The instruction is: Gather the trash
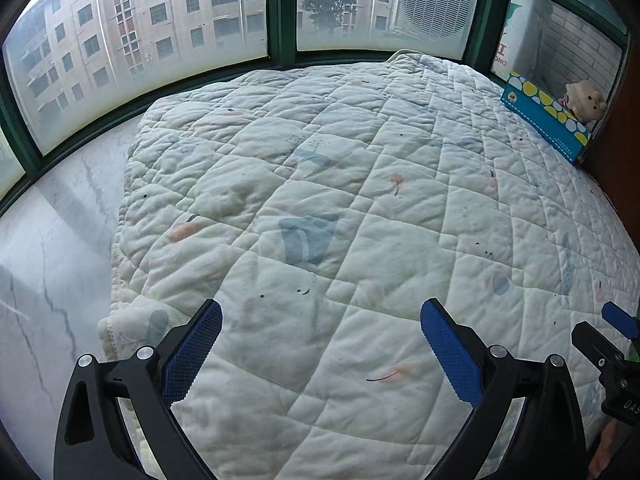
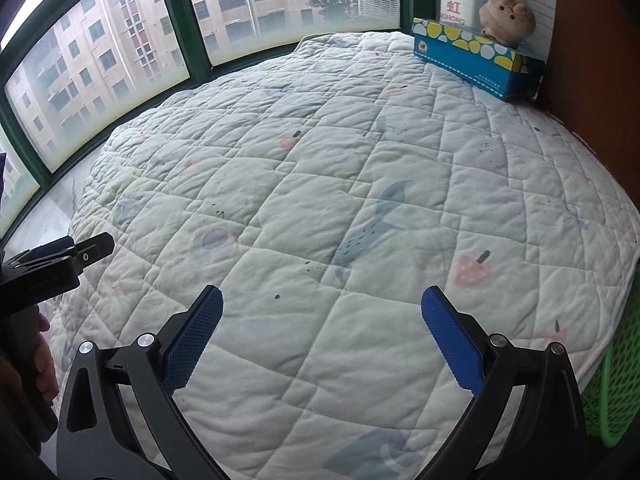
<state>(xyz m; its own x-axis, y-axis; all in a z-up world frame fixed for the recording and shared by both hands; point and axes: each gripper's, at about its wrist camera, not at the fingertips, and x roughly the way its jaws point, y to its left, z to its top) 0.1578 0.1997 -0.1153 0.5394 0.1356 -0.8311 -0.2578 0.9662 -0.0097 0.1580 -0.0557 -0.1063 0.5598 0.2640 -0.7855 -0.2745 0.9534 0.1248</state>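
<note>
My left gripper (image 1: pixel 320 320) is open and empty, held over a white quilted cover (image 1: pixel 320 200) on a window seat. My right gripper (image 2: pixel 322 308) is open and empty over the same quilt (image 2: pixel 320 160). The right gripper's side shows at the right edge of the left wrist view (image 1: pixel 616 344); the left gripper shows at the left edge of the right wrist view (image 2: pixel 60 260). A green mesh basket (image 2: pixel 616 380) stands just off the quilt's right edge. No loose trash shows on the quilt in either view.
A blue tissue box (image 2: pixel 476 56) with a plush toy (image 2: pixel 506 14) on it stands at the far right corner, also in the left wrist view (image 1: pixel 544 120). Green-framed windows (image 1: pixel 280 12) run behind. Bare marble sill (image 1: pixel 52 260) lies left. A brown wall (image 2: pixel 592 80) is right.
</note>
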